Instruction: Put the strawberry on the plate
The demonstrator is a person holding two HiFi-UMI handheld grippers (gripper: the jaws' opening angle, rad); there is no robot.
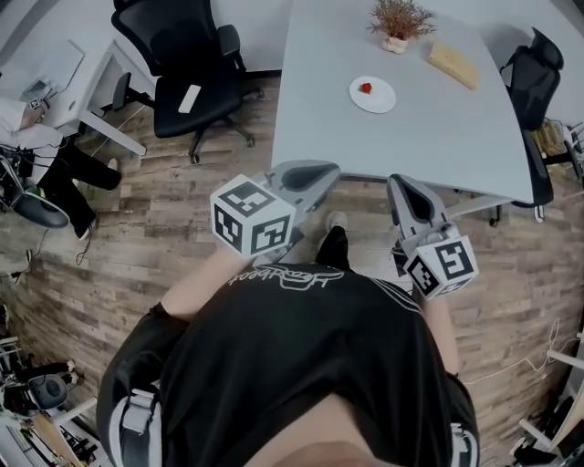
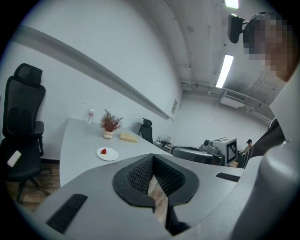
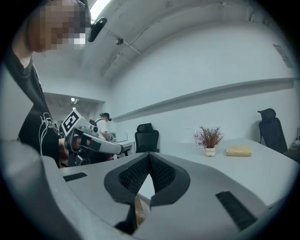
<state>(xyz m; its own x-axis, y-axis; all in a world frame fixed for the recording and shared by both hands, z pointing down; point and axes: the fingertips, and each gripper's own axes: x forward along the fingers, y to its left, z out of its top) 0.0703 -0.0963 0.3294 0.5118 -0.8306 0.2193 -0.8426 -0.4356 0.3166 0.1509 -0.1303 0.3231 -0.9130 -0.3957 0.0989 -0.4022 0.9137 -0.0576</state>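
Observation:
A small red strawberry [image 1: 366, 88] lies on a round white plate [image 1: 380, 99] at the far middle of the grey table [image 1: 438, 146]. The left gripper view shows the same strawberry [image 2: 104, 151] on its plate [image 2: 111, 155]. Both grippers hang close to my body, short of the table's near edge. My left gripper [image 1: 315, 175] is shut with its ribbed pads [image 2: 140, 174] meeting and nothing between them. My right gripper [image 1: 404, 190] is also shut and empty, its pads [image 3: 161, 176] pressed together. The plate is not visible in the right gripper view.
A potted dry plant [image 1: 399, 23] and a yellow block [image 1: 453, 64] stand behind the plate. A black office chair [image 1: 187, 73] is left of the table, another chair [image 1: 531, 77] at its right end. Wooden floor [image 1: 137, 246] lies between me and the table.

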